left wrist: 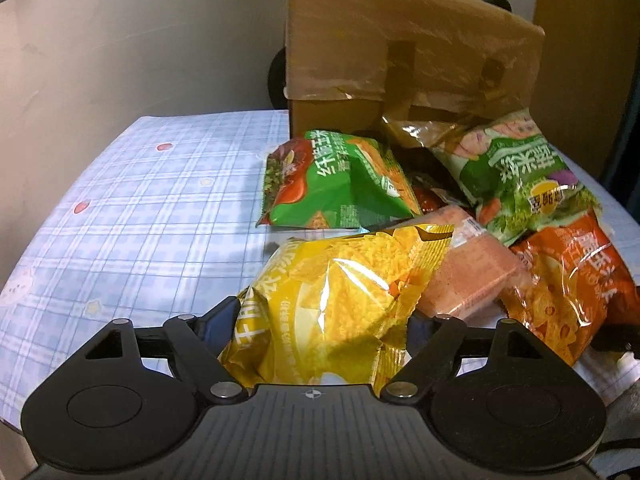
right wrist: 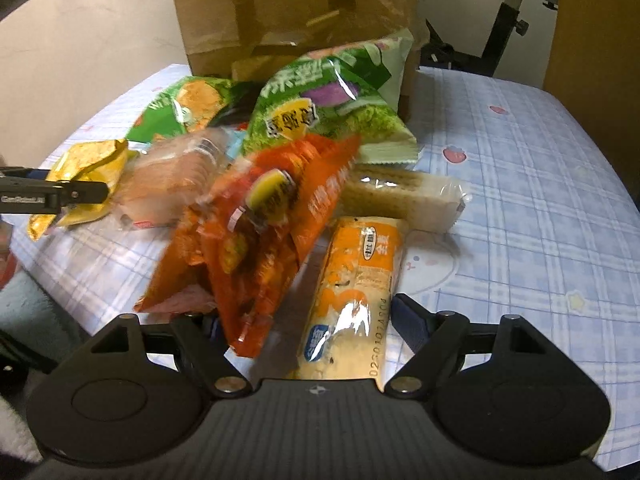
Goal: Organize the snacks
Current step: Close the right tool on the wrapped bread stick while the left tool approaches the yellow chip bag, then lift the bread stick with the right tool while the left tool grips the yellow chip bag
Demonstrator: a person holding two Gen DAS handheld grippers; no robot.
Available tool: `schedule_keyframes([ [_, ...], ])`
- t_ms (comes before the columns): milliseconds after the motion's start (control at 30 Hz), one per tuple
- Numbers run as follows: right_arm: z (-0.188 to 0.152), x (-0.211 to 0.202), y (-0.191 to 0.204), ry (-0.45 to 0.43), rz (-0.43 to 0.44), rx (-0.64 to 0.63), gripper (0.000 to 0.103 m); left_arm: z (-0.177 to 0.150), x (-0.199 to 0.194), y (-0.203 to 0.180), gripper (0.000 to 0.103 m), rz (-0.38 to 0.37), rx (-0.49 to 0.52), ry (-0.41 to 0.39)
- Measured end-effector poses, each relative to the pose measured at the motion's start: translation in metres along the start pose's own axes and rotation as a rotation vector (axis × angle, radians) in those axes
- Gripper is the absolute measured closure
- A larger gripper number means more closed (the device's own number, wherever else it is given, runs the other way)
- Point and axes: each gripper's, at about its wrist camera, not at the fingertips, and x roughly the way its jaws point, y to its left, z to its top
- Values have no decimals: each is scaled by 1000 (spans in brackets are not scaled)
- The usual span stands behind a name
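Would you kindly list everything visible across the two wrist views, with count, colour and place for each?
cardboard box: one, brown, back of the table behind the snacks.
tablecloth: one, pale blue check, covers the table.
yellow bag: one, yellow, nearest the left gripper, between its fingers.
green bags: two, green, in front of the box; the second leans to its right.
pink packet: one, pink, between the yellow and orange bags.
orange bag: one, orange-red, blurred, its lower end at the right gripper's left finger.
orange cracker sleeve: one, orange and cream, between the right gripper's fingers.
pale wafer packet: one, cream, beyond the sleeve.
left gripper: one, black.
right gripper: one, black.
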Motion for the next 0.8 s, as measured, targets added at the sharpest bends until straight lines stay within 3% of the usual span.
schedule_keyframes([
  [300, 9, -19, 11, -42, 39, -67, 16, 3, -20, 4, 20, -16, -39, -67],
  [467, 18, -46, 3, -153, 64, -33, 16, 3, -28, 7, 20, -21, -75, -89],
  [600, 21, -57, -14, -216, -35, 21, 16, 2, -36, 4, 20, -13, -72, -117],
  [800, 17, -39, -35, -141, -157, 100, 23, -3, -39, 0, 20, -23, -67, -125],
])
